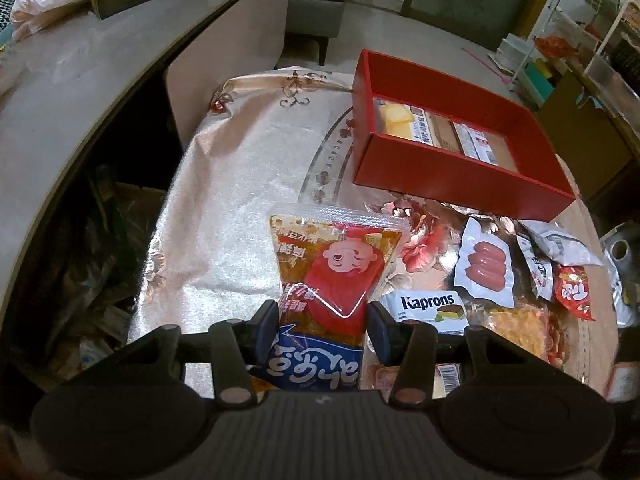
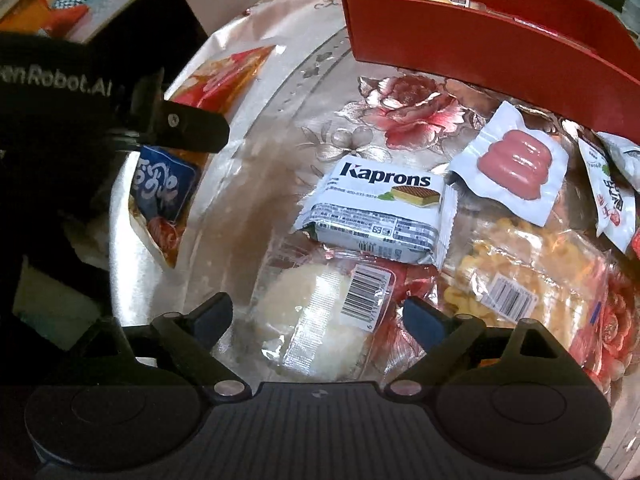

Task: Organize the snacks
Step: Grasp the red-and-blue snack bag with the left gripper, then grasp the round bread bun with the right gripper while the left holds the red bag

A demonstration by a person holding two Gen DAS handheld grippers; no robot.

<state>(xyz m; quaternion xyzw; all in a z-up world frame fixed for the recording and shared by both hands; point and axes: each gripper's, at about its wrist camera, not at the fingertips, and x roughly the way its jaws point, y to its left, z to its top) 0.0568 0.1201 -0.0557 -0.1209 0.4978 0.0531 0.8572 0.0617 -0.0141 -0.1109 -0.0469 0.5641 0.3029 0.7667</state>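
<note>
Snacks mid-sort beside the open red cardboard box (image 1: 460, 176), which stands on the floral foil-covered surface (image 1: 224, 208) and already holds flat packets. My left gripper (image 1: 322, 322) is clamped on the lower part of a clear-edged orange pouch printed with a red cartoon figure and a blue label (image 1: 336, 272), held short of the box's near wall. My right gripper (image 2: 318, 320) stands wide with nothing held, straddling a clear-wrapped pale pastry with a barcode sticker (image 2: 316, 320) that lies further from the box than the white "Kaprons" wafer pack (image 2: 380, 204). The vacuum-sealed pink sausage pack (image 2: 516, 172) lies nearer the box wall. As I judge it, the pastry grasp goes best with the pads closing across its narrow width, clear of the overlapping wafer pack, and gently, since the filling looks soft.
</note>
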